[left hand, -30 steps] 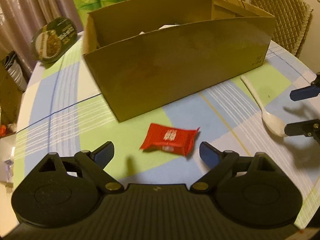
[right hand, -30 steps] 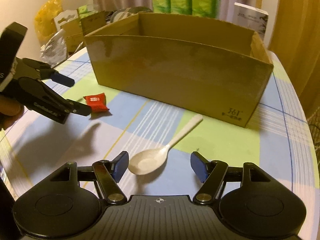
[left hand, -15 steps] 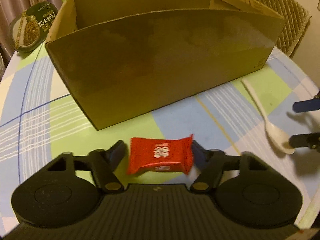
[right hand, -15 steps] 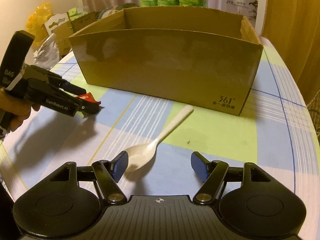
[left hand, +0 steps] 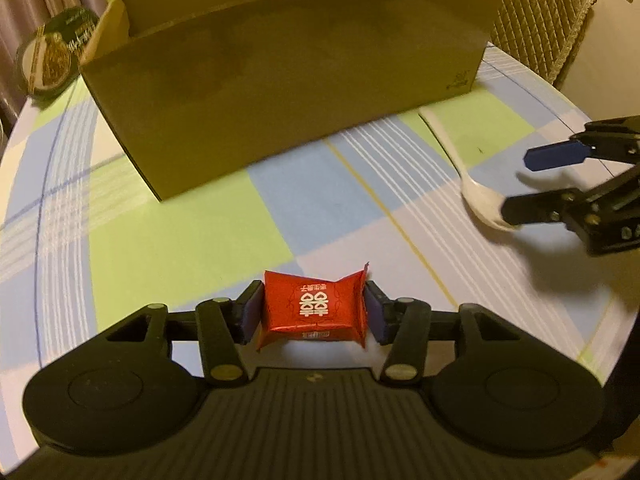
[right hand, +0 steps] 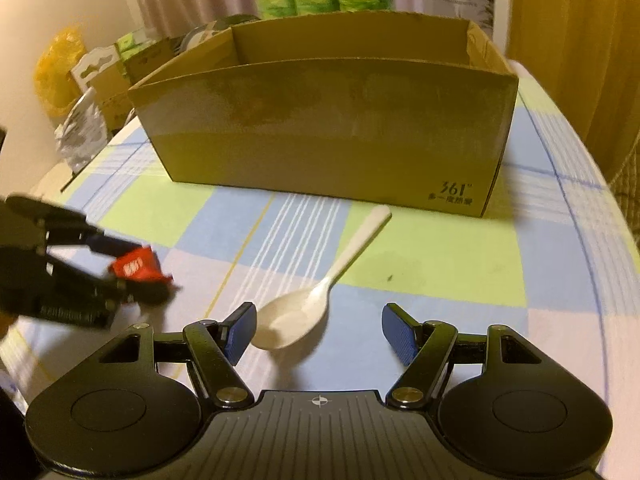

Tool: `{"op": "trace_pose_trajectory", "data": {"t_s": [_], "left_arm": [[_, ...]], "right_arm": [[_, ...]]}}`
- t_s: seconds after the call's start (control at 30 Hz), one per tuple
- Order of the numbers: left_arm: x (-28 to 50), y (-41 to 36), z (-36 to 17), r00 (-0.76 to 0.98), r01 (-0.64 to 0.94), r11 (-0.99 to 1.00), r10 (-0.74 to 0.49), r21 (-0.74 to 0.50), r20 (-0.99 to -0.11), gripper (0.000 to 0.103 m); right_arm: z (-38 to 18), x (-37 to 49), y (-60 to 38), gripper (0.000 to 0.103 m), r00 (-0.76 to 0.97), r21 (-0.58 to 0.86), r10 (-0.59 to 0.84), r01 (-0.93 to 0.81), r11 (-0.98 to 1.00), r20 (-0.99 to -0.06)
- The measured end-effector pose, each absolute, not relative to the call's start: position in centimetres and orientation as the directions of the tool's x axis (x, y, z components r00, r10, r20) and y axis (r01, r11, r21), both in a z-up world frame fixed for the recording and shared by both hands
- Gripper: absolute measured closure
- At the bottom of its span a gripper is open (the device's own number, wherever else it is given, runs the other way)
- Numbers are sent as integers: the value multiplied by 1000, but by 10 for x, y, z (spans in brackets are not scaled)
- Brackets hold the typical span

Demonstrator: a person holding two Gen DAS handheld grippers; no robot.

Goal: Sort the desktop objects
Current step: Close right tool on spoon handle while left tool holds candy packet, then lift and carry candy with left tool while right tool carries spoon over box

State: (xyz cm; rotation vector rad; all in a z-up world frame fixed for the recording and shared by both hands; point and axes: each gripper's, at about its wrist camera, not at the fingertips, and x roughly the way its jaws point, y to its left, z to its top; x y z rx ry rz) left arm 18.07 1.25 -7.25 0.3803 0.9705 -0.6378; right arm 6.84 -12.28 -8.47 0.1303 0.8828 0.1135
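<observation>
Between the blue pads of the left hand-held gripper (left hand: 313, 312), a red foil candy packet (left hand: 314, 308) is sitting pinched, crinkled, w/ white print; 1 s ago it was lying loose on the checked counter (left hand: 200, 232). Right hand-held gripper (right hand: 319, 334) is hovering spread around the bowl of a smooth white plastic spoon (right hand: 320, 292), near the brown cardboard box (right hand: 332, 128).

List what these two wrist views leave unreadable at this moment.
- cardboard box contents: both views, its front wall hides the inside.
- red packet in the left gripper: blurred in the right view; clear of the table or not, unclear.
- white spoon bowl: left view, the right gripper finger covers part.
</observation>
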Motion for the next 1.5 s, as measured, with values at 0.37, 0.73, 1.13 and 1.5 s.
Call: {"op": "trace_pose_trajectory", "data": {"t_s": [0.37,0.73,1.13,1.5], "left_arm": [[181,13,-74,411,651,759,-327,22,-851,41],[179,15,-75,425,641,767,-318,34,-848,34],[175,19,-77,427,631,775,-319,26,-846,30],[177,18,-77,412,636,772,-341,-2,-845,28]], "right_arm": [[-100,78,-98,37,608,101,112,-53,994,-786],[-98,72,-105,93,599,69,105,-83,994,-794],[-97,64,-113,94,607,57,108,-102,993,-788],[-98,63,-118,93,614,60,100,-86,994,-783]]}}
